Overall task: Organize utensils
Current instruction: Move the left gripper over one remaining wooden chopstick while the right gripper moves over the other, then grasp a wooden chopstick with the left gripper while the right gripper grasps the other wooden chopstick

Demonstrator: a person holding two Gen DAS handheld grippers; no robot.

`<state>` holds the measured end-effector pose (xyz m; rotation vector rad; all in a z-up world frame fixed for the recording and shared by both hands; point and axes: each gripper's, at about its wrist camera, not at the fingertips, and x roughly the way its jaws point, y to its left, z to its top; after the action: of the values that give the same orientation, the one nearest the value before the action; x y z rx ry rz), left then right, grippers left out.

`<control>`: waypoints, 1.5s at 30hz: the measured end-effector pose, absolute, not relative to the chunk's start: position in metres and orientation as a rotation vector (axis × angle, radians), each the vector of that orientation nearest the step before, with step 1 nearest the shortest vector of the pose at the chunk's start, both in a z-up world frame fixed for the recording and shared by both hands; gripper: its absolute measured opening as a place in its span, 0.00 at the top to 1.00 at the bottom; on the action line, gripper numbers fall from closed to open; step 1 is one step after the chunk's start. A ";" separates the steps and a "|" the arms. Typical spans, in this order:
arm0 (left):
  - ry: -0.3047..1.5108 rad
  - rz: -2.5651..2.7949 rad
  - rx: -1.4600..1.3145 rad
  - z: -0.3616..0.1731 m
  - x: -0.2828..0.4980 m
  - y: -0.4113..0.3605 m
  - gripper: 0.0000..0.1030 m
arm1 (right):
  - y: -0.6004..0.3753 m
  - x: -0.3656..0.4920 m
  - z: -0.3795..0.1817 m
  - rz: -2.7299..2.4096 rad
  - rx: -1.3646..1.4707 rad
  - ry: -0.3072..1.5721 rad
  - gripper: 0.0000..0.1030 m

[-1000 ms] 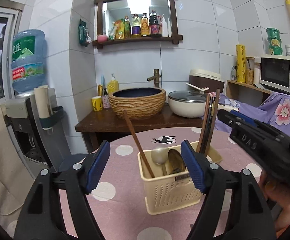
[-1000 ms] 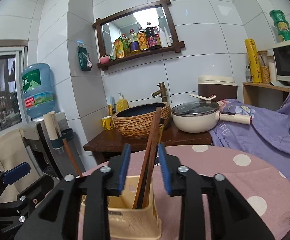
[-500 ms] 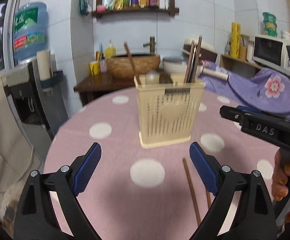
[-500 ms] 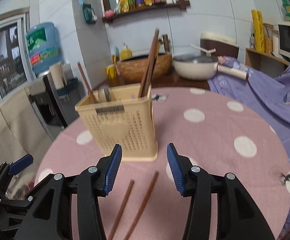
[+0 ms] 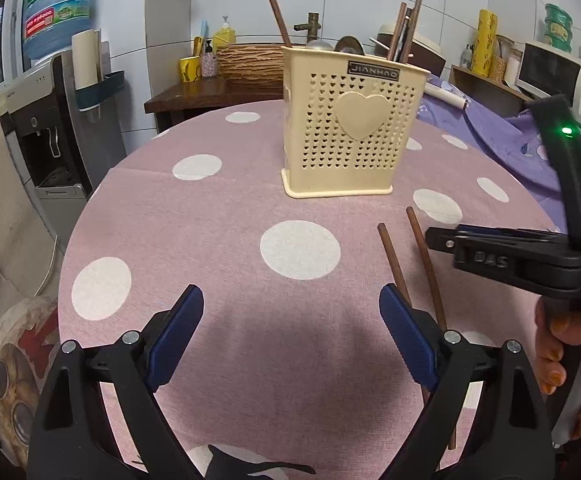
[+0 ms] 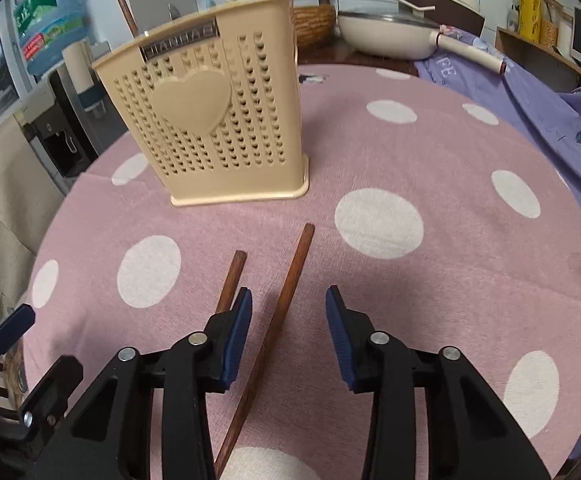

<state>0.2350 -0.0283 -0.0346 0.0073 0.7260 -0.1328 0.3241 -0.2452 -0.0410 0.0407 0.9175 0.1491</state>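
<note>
Holding my right gripper open and empty, I see one chopstick lying between its pads, a second chopstick just left, partly hidden by the left pad. My left gripper hangs wide open, empty, over the table. Beyond stands the holder with more chopsticks.

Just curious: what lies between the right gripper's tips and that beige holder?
Two brown chopsticks on the pink cloth, shown in the right wrist view, between right gripper and holder.
</note>
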 end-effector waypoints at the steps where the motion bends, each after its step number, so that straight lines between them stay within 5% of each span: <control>1: 0.727 -0.136 0.012 -0.036 0.235 -0.030 0.15 | -0.243 0.328 -0.044 0.142 0.037 0.933 0.67; 13: 0.773 -0.177 0.055 -0.047 0.240 -0.048 0.19 | -0.230 0.347 -0.056 0.092 -0.024 0.974 0.90; 19: 0.794 -0.221 0.079 -0.048 0.250 -0.066 0.24 | -0.245 0.349 -0.055 0.132 0.048 0.991 0.91; 30: 0.893 -0.289 0.074 -0.059 0.298 -0.107 0.53 | -0.284 0.349 -0.053 0.106 0.098 0.991 0.92; 41: 0.897 -0.221 0.116 -0.075 0.324 -0.122 0.68 | -0.292 0.352 -0.053 0.123 0.113 0.984 0.92; 45: 0.893 -0.230 0.124 -0.074 0.330 -0.127 0.86 | -0.293 0.353 -0.053 0.126 0.120 0.985 0.92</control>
<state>0.3296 -0.1272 -0.0744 0.1242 0.8928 -0.2300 0.3528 -0.2928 -0.0529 0.1199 0.9847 0.1260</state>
